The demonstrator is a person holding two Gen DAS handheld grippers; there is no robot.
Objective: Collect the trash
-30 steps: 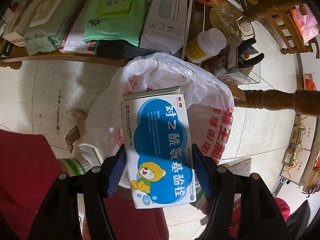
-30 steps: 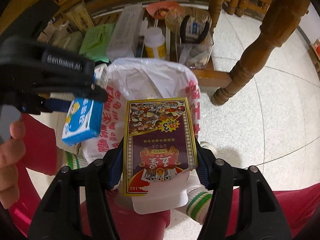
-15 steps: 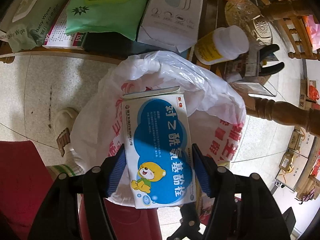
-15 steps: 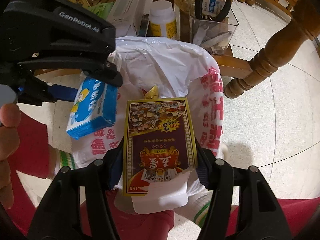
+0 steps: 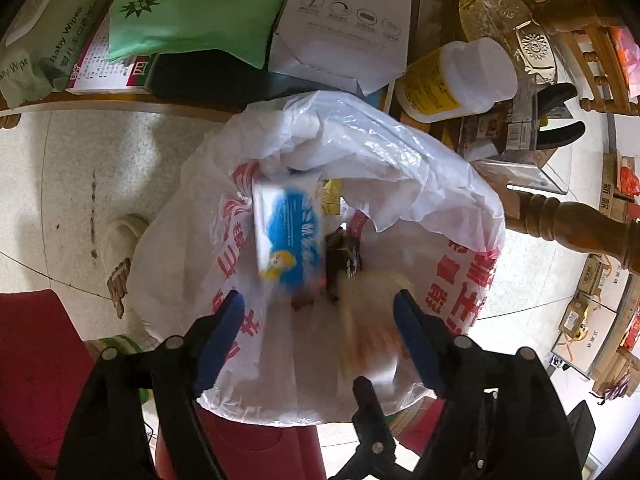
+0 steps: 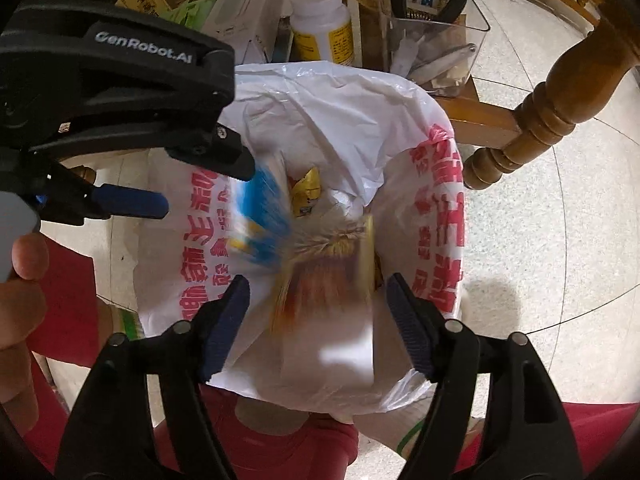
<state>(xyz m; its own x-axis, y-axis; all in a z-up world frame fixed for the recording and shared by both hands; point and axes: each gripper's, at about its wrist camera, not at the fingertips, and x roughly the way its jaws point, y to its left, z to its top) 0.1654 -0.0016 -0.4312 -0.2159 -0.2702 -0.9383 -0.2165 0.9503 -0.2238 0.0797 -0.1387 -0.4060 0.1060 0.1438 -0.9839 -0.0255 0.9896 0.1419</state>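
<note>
The left tongs (image 5: 320,308) gape wide above the white plastic bag (image 5: 400,168), the blurred blue box (image 5: 288,236) inside its mouth.

Black plastic arms with silver screws and ribbed blue pads (image 5: 224,332) are seen at the frame bottom. White "GenRobot.AI" lettering (image 6: 144,46) is printed upper left; bare skin (image 6: 16,292) is shown at the left edge.

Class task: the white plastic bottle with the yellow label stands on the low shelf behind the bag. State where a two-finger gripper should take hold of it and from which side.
Grip the white bottle across its yellow-labelled body, below the cap, coming from above the trash bag. It stands upright and round; boxes crowd its left, a clear container its right, so the bag side looks most open.
</note>
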